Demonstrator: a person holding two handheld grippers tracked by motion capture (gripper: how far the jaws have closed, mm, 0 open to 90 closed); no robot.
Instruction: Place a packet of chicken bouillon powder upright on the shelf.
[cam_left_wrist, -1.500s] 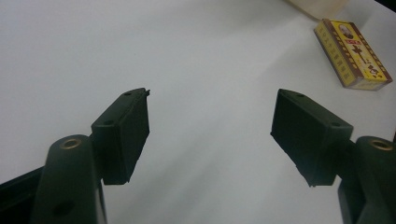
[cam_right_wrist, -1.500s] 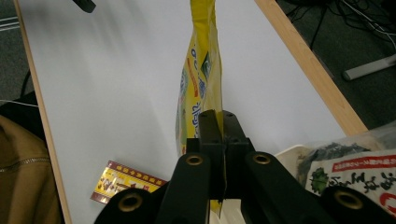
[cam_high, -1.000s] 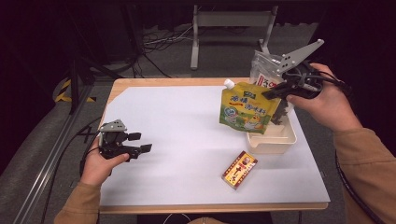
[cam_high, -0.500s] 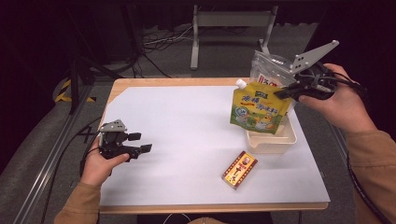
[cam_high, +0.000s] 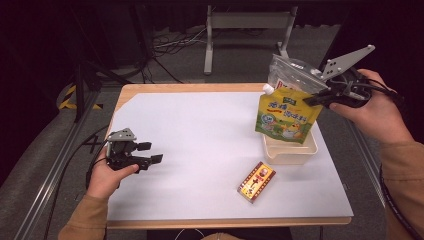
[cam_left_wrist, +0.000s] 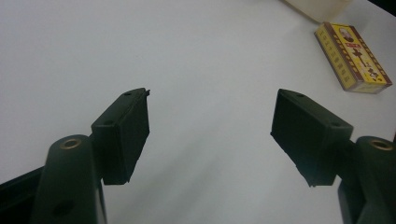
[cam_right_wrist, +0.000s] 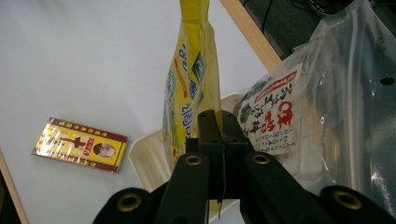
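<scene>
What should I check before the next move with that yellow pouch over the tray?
1. Grip: the right tool is shut on the edge of the yellow pouch. Ok.
2. Pouch height: in the high view it hangs above the white tray; whether its bottom touches the rim, cannot tell.
3. Clear bag: it stands right behind the pouch and could get dragged. Not ok.
4. Tray space: the part of the inside in view looks bare. Ok.
5. Yellow box: it lies flat on the table, apart from the tray. Ok.
6. Left tool: open, nothing between its jaws, far from the tray. Ok.
</scene>
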